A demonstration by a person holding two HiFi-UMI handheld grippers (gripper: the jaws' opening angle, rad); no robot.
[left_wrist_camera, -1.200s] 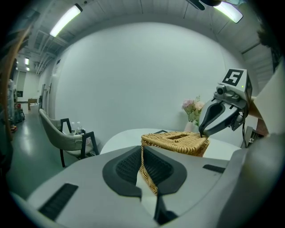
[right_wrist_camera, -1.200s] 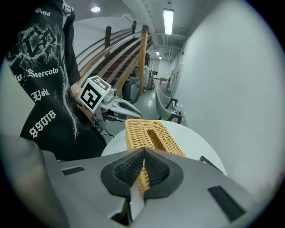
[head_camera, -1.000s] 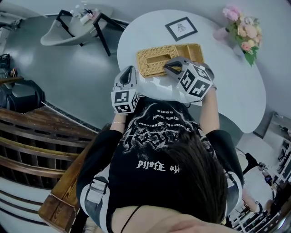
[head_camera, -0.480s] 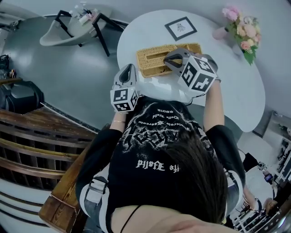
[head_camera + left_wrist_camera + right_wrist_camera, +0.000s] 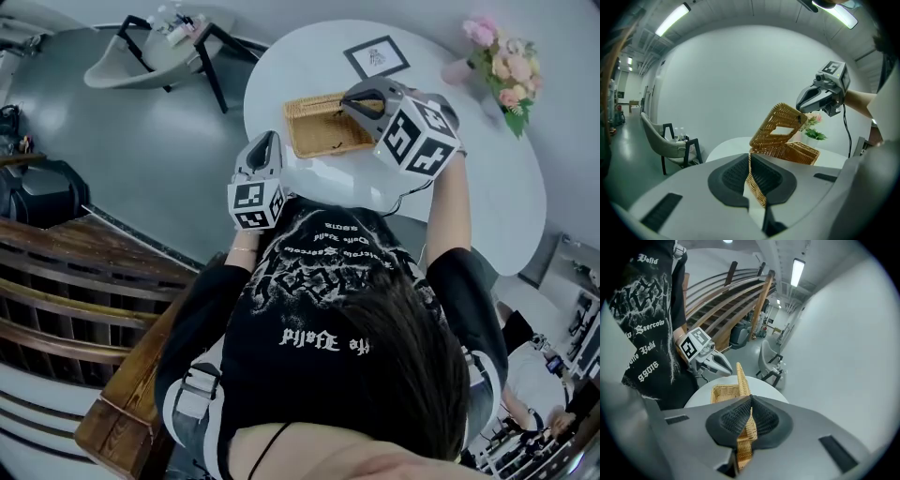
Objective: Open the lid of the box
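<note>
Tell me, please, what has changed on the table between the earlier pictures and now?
The right gripper, shut on the lid, rose and tilted the lid up off the wicker box, so its inside now shows. Nothing was newly gripped or let go. The left gripper stays shut on the box's rim; box and table did not move.

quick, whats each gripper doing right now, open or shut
left gripper: jaws shut on the rim of the box.
right gripper: jaws shut on the lid, which stands tilted up.
</note>
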